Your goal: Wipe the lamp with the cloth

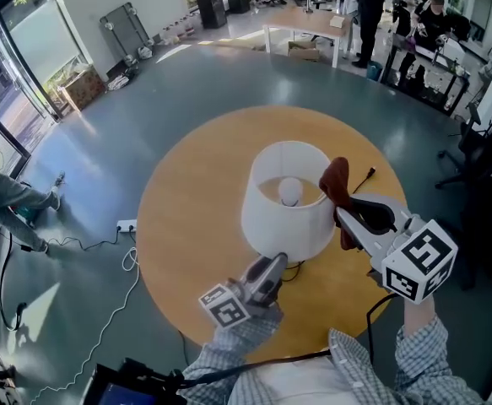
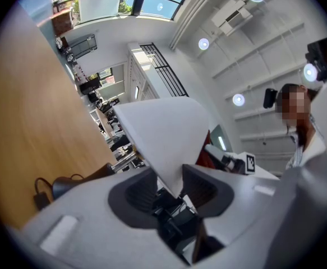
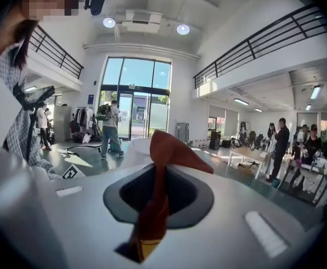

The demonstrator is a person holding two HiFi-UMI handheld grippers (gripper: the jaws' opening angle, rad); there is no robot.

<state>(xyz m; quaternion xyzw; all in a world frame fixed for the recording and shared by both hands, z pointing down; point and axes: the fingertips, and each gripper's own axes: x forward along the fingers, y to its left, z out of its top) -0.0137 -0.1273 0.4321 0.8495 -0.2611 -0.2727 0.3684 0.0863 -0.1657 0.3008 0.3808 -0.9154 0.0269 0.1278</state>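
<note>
On the floor at the left we see a white power strip [image 1: 127,224], well apart from the round wooden table [image 1: 186,218]. At the table's near edge our left claw [image 1: 273,265] is closed on the lower rim of the lamp [image 1: 283,213], which stands upright near the table's middle; in the left gripper view the edge of its white shade sits pinched between the two jaws. The shade is open at the top, and we see a round bulb [image 1: 290,191] inside it. Just right of that, a reddish-brown cloth [image 1: 337,182] crosses the shade's upper right rim, though we cannot tell whether it touches; our right claw [image 1: 343,216] grips it, jaws nearly together, with a tail hanging below. Beyond the cloth a black plug and cord [image 1: 366,178] lie on the table
</note>
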